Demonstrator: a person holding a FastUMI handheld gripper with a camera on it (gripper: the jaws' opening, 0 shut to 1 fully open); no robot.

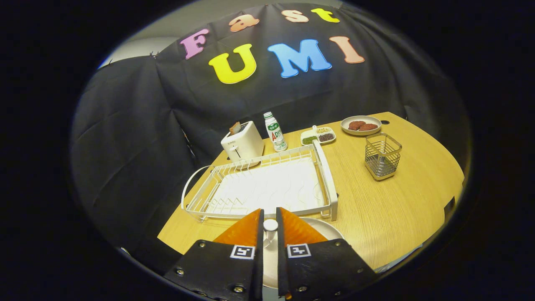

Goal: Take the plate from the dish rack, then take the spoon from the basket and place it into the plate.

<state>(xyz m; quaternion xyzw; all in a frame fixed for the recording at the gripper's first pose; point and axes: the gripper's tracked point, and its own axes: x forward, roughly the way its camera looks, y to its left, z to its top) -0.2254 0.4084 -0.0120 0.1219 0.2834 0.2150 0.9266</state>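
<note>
Pale wood makes up the table [376, 217], and on it lies the white dish rack [267, 184], with no dishes in it, just beyond the gripper [270, 215]. The jaws are drawn narrow around a slim white handle with a rounded end, probably the spoon [270, 228], and both fingers seem to press on it. Under the fingers, at the table's near edge, sits the white plate [324, 229]. The wire basket [382, 155] stands to the right of the rack, well apart from it. At the far side are a white toaster [242, 143], a bottle [275, 131], a divided dish [318, 135] and a small plate of brown food [360, 125].
</note>
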